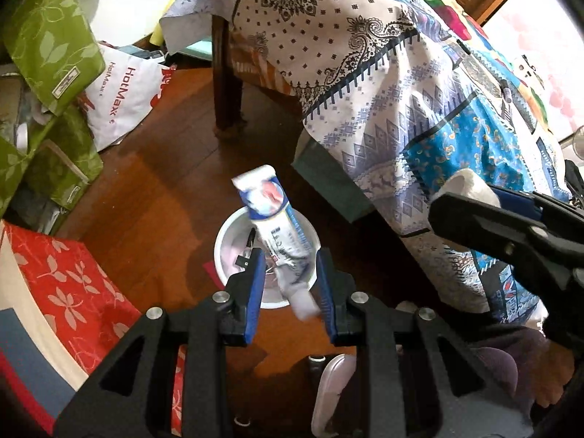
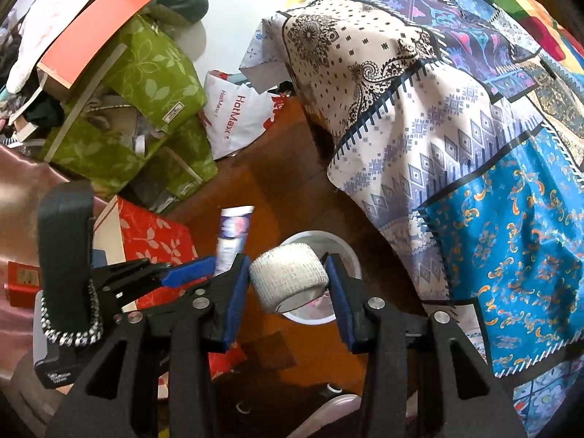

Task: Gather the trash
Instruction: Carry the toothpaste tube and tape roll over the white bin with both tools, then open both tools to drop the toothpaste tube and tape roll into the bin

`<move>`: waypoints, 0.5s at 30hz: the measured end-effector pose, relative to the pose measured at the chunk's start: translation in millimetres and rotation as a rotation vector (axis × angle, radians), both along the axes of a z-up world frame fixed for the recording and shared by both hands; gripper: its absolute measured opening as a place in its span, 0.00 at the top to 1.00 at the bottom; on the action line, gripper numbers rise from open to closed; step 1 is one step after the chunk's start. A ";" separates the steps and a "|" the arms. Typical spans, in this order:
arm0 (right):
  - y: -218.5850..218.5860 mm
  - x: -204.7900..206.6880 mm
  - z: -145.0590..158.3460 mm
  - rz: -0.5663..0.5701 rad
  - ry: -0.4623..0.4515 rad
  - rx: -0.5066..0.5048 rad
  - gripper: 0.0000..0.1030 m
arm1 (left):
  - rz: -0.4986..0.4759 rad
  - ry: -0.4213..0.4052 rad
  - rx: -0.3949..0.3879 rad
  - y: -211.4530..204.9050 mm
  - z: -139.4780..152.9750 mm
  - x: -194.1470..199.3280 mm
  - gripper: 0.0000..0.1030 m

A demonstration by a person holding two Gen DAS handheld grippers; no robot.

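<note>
Both tools match — the left black plastic two-finger gripper (image 1: 290, 284) and the right black plastic two-finger gripper (image 2: 288, 288) have triangular cut-outs in their arms, round silver screw heads at the joints, and ribbed blue rubber pads (image 2: 233, 303) lining each finger.

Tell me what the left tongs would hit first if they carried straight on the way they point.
Probably the white bin on the floor: the left tongs, holding the toothpaste tube, point down into its mouth, though depth is unclear.
</note>
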State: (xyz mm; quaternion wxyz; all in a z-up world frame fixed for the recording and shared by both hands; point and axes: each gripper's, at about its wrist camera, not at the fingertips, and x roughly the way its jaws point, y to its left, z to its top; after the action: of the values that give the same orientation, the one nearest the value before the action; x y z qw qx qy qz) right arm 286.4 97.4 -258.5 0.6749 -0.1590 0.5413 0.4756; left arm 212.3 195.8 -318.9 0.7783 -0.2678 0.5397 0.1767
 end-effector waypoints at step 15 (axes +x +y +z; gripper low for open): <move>1.9 -10.9 9.2 0.022 -0.032 0.006 0.62 | 0.042 -0.033 0.043 4.9 34.2 -34.1 0.74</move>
State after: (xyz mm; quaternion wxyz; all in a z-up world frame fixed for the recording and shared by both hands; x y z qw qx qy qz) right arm 275.6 99.4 -249.4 0.6786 -0.1704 0.5273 0.4821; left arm 178.2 200.7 -284.8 0.7888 -0.2650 0.5172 0.2003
